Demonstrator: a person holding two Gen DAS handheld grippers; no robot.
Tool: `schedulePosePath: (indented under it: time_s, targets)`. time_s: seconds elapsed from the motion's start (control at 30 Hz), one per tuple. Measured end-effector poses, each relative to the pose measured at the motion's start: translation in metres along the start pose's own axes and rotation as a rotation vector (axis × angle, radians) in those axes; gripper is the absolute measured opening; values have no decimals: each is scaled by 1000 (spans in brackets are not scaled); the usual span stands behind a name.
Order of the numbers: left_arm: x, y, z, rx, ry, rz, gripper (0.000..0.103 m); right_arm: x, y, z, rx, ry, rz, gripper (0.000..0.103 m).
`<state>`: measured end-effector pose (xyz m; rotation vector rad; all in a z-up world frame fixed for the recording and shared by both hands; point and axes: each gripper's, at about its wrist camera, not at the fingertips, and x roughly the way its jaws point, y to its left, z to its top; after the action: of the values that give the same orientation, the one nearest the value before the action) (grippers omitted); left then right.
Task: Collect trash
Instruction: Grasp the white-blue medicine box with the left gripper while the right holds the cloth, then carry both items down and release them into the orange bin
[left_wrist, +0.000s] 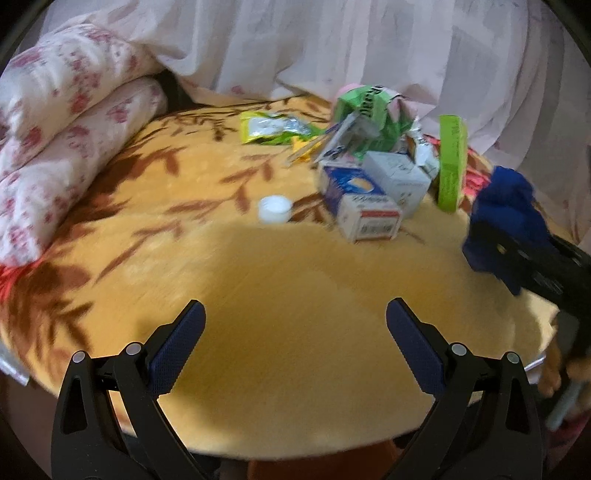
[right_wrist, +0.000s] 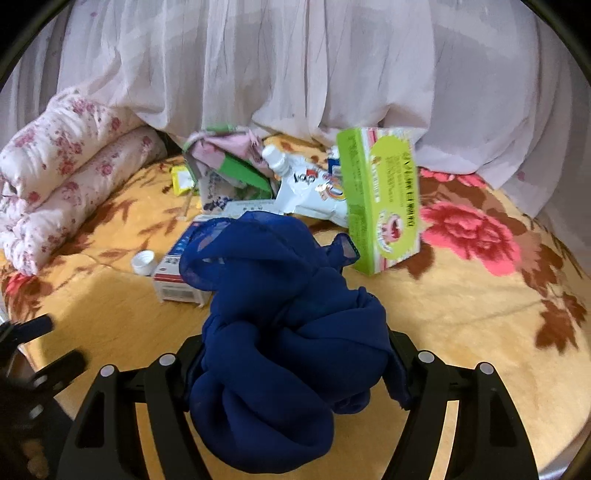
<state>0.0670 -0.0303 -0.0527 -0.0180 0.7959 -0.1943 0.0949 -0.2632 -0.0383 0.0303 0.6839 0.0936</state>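
My right gripper (right_wrist: 295, 350) is shut on a bunched dark blue sheer cloth (right_wrist: 280, 332) that hides its fingertips and drapes over them. In the left wrist view that cloth (left_wrist: 506, 199) hangs at the right edge. Beyond it lies a trash pile: a green box (right_wrist: 384, 199) standing on end, a white squeeze pouch (right_wrist: 310, 188), a crumpled green carton (left_wrist: 369, 107), a small white and red box (left_wrist: 369, 218) and a white bottle cap (left_wrist: 274, 209). My left gripper (left_wrist: 295, 325) stands open over bare yellow blanket, short of the pile, with nothing between its pads.
A yellow blanket (left_wrist: 258, 295) with brown leaves and red flowers covers the surface; its front edge drops off near me. A folded floral quilt (left_wrist: 55, 147) lies at the left. A pale curtain (right_wrist: 295, 66) hangs behind. A yellow-green wrapper (left_wrist: 269, 127) lies at the back.
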Motion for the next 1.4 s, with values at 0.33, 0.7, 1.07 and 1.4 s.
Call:
schedulePosePath:
  time_s: [0.33, 0.7, 1.07, 1.4]
  targets:
    - [56, -38, 43, 15, 40, -59, 96, -49, -17, -8, 28, -46, -25, 73]
    - [108, -48, 71, -25, 127, -18, 96, -48, -22, -17, 39, -32, -33, 73]
    - [116, -48, 72, -29, 140, -10, 55, -45, -15, -21, 44, -18, -16, 73]
    - [73, -43, 62, 45, 53, 4, 54, -53, -5, -24, 31, -28, -10, 73]
